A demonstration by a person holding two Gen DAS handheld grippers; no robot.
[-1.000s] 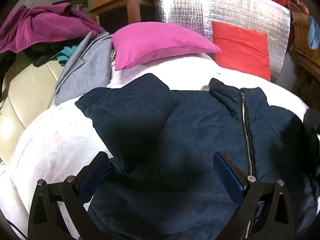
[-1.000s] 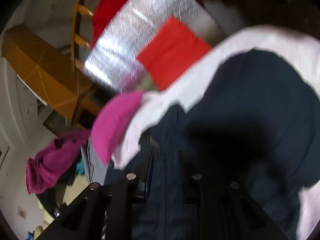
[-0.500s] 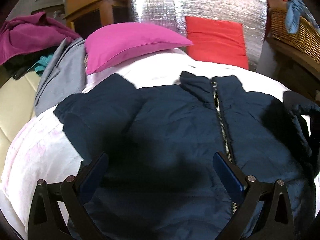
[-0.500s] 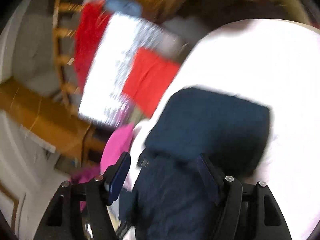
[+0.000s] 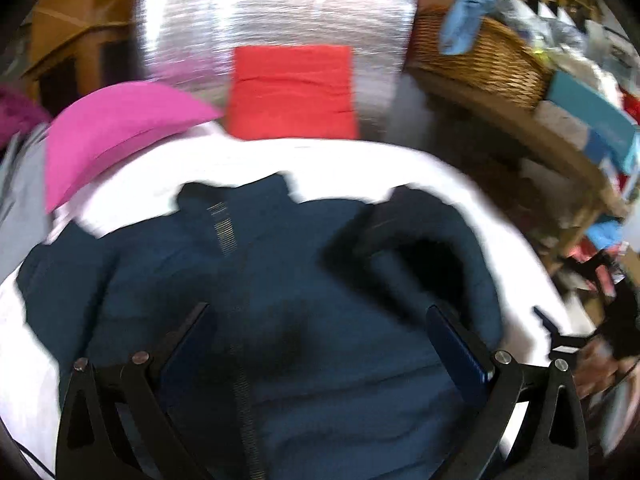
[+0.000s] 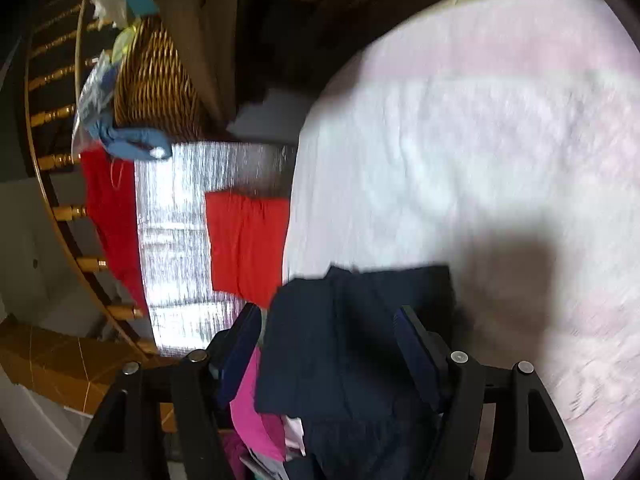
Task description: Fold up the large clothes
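Observation:
A navy zip-up jacket [image 5: 320,280] lies front-up on a white bed sheet [image 5: 360,164], its zipper [image 5: 224,228] running down left of centre. Its right sleeve [image 5: 432,240] is folded in over the body. My left gripper [image 5: 317,309] hovers open above the jacket's chest with nothing between its fingers. In the right wrist view, my right gripper [image 6: 327,309] is open. The folded navy sleeve [image 6: 340,320] shows beyond its blue pads, which do not press on it. The view is tilted and blurred.
A pink pillow [image 5: 112,128], a red cushion [image 5: 292,92] and a silver foil panel [image 5: 272,12] stand at the head of the bed. A wicker basket [image 5: 480,56] with clothes sits on a wooden shelf to the right. Bare sheet [image 6: 460,140] stretches beyond the sleeve.
My right gripper has opened, letting go of the navy fabric, and has rolled and drawn back from the sleeve. My left gripper has swung right across the jacket, staying open.

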